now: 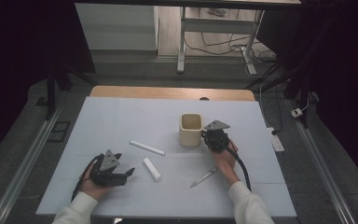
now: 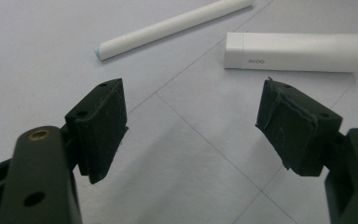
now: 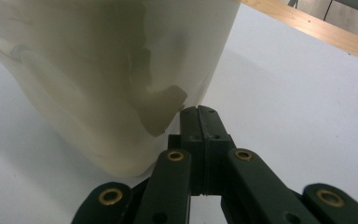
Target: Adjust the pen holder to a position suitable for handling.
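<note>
A cream square cup stands upright right of the table's middle. My right gripper sits at its right side. In the right gripper view its jaws are pressed together with nothing between them, their tips right at the cup's wall. My left gripper rests near the front left, open and holding nothing. Just beyond its pads lie a short white glue stick and a long thin white tube.
A slim pen-like stick lies near the right hand. A white mat covers the table, whose wooden far edge shows. Desk legs and cables stand on the floor beyond.
</note>
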Tool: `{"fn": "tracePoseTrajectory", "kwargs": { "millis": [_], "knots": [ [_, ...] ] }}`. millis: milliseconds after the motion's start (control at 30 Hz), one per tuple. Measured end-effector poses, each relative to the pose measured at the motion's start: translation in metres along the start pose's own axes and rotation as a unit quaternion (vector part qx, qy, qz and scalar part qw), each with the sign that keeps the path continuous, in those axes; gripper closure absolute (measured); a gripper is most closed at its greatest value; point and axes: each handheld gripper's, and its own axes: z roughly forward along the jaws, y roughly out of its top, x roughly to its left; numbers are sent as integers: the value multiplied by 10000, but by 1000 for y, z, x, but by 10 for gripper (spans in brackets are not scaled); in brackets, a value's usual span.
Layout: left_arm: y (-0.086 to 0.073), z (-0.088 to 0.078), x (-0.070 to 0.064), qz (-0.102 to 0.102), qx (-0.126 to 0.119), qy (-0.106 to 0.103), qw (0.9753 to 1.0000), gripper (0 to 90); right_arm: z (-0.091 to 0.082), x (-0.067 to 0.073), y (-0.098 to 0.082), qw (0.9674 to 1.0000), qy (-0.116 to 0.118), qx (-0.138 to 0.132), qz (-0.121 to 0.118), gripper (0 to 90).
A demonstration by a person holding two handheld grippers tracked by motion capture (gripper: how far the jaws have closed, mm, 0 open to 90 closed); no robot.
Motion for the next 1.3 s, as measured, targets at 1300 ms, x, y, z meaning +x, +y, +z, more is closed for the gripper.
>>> {"fn": "tracePoseTrajectory", "kwargs": {
  "millis": [1300],
  "knots": [
    [-1, 0, 0, 60, 46, -18, 10000, 246, 21, 25, 20, 9994, 270, -91, -174, 895]
  ]
}}
